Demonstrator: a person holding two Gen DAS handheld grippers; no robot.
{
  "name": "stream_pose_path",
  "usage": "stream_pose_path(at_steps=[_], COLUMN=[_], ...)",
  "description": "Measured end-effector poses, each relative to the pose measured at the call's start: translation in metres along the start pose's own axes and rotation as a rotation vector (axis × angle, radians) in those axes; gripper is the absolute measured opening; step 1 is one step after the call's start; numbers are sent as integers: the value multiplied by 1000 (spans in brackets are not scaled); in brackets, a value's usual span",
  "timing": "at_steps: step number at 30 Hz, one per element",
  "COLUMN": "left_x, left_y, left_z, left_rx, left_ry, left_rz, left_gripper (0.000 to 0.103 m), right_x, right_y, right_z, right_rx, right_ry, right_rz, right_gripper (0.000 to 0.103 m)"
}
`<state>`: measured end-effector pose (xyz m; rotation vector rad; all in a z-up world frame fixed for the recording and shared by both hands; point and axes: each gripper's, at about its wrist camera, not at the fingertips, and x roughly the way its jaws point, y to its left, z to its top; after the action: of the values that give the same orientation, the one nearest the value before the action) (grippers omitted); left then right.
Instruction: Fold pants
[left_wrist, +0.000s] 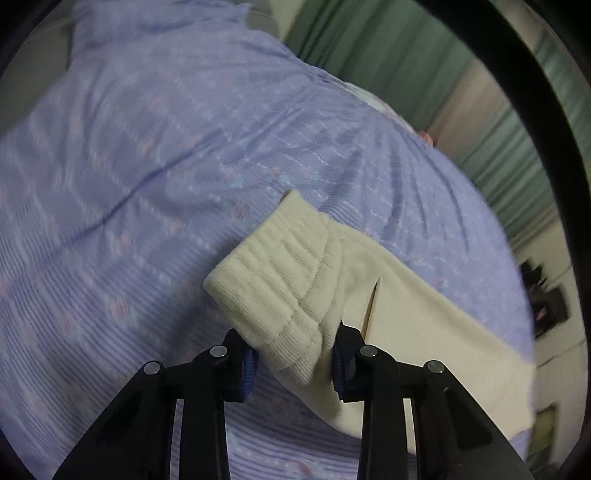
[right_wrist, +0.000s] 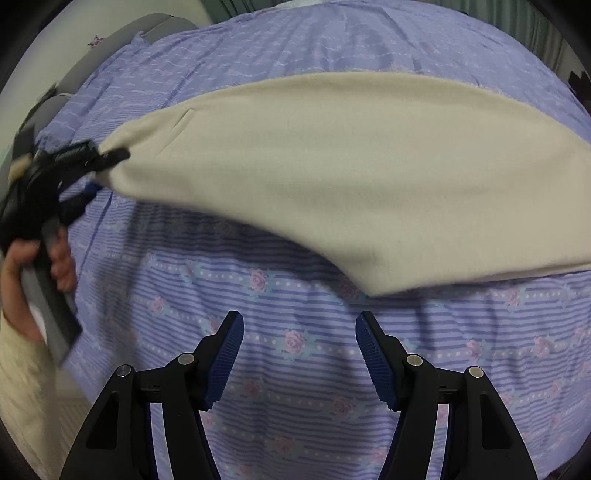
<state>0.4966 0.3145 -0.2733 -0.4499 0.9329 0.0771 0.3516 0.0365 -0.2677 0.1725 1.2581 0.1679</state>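
Cream pants (left_wrist: 406, 314) lie across a lilac flowered bedspread (left_wrist: 147, 166). Their ribbed waistband (left_wrist: 280, 266) fills the gap between the blue pads of my left gripper (left_wrist: 293, 354), which is shut on it. From the right wrist view the pants (right_wrist: 332, 166) stretch from left to right, with the left gripper (right_wrist: 107, 162) pinching their left end slightly above the bed. My right gripper (right_wrist: 299, 332) hovers open over the bare bedspread (right_wrist: 295, 387) just in front of the pants' near edge, with nothing between its fingers.
A person's hand (right_wrist: 22, 280) in a cream knit sleeve (right_wrist: 22, 387) holds the left gripper's handle. Green curtains (left_wrist: 406, 55) hang beyond the bed's far side. Grey padding (right_wrist: 74, 74) borders the bed at the upper left.
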Motion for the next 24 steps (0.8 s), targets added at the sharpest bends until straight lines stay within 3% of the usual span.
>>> stream_pose_path(at_steps=[7,10,13,18,24], left_x=[8,6,5,8,15], left_y=[-14,-16,-14,-6,5], left_z=[-10,-7,-7,-9,-13], left_rx=[94,97,82,59,33], left_ry=[11,5,10,23,47], left_rz=[100,106,106,91,82], left_gripper=[33,33,33,33,33], right_x=[0,13,29,14,36], right_y=[-28,-36,-42,-35,-41], right_z=[1,3,5,15,27], right_rx=[26,9,23,-3,-4], right_ry=[-33,-8,46,-52,-21], right_rz=[-17,-3,32,30,45], right_gripper=[64,63,54,51,50])
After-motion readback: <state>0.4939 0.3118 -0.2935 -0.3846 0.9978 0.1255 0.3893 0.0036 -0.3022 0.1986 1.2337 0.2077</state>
